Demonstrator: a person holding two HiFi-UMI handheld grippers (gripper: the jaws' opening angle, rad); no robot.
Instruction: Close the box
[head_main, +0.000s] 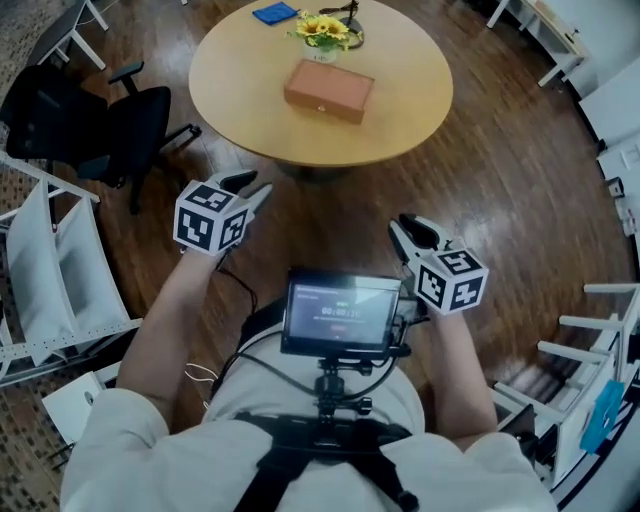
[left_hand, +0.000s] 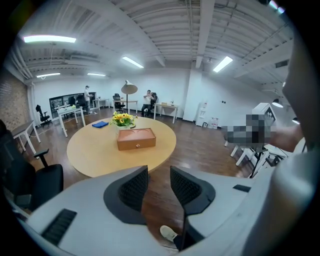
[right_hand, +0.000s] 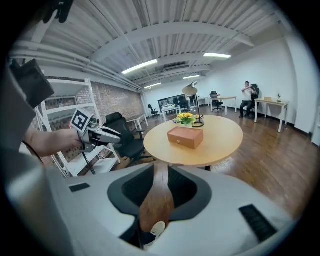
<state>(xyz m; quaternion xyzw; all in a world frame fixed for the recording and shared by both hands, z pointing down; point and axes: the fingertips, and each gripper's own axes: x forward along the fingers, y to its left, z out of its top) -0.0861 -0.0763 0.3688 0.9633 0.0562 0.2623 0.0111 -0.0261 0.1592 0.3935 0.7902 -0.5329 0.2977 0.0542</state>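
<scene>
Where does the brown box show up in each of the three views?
Head view: brown box top centre, on the round table.
Left gripper view: brown box left of centre, mid-height.
Right gripper view: brown box slightly right of centre.
Shared landmark: yellow flowers just behind it.

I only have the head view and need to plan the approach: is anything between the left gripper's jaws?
Observer: No. The left gripper has its jaws apart, with only floor between them.
Operator: And the right?
Observer: The right gripper is open too, nothing held.
Operator: Anyone else in the room?
Observer: Yes, a person sits far across the room.
</scene>
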